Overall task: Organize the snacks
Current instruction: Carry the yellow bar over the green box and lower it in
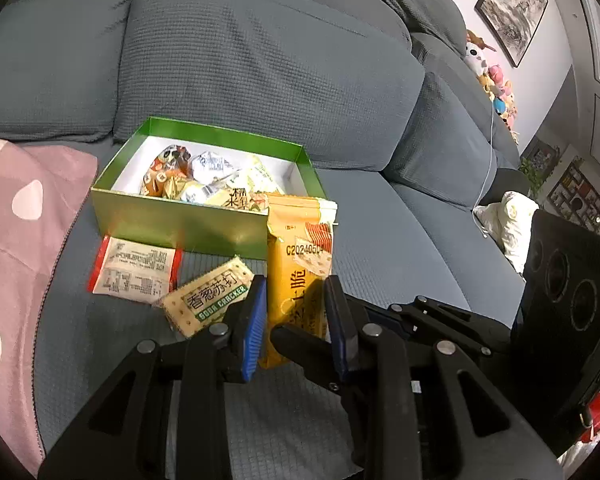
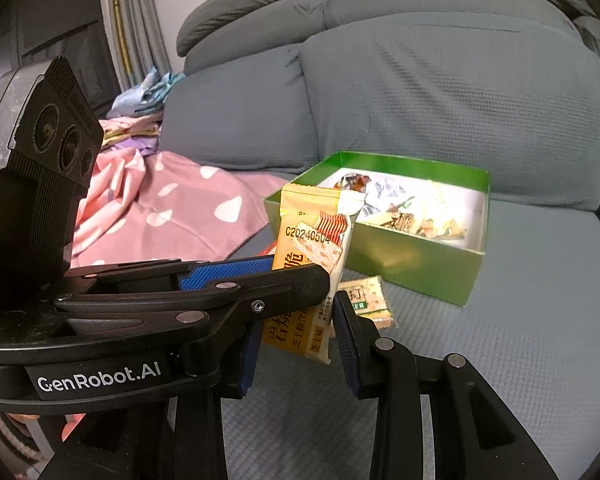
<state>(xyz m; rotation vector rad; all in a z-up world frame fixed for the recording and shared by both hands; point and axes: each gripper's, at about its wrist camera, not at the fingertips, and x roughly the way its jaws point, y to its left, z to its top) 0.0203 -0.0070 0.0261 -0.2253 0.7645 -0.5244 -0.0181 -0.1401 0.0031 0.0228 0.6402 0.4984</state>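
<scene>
Grey-blue sofa (image 1: 260, 60) fills both views, waffle-weave cover, seat and back cushions. Pink blanket (image 1: 16, 220) with white drops lies on the seat to the left of the green box (image 1: 172, 220), its edge just beside the box's left wall. Green box is the landmark: open top, white inside, sitting flat on the seat against the back cushions, part full of mixed wrapped snacks (image 1: 204, 178). Yellow packet (image 1: 298, 256) is held upright in the air in front of the box's right front corner, top edge overlapping the rim in the left wrist view, printed code near the top; not in the box. Both grippers are on it. Left gripper (image 1: 296, 312) has its blue pads (image 1: 254, 320) pressed against the packet's lower half, clamped on it. Right gripper (image 2: 296, 340) comes in crosswise beneath, jaws closed on the packet's bottom end, seen best in the right wrist view. Soda cracker pack (image 1: 210, 300) lies flat on the seat just in front of the box, to the left of the packet, tilted. Red-and-white sachet (image 1: 134, 272) lies flat just left of the cracker pack, touching or nearly touching the box's front wall. Plush toys (image 1: 494, 80) sit far right of the box, on the sofa's far end.
</scene>
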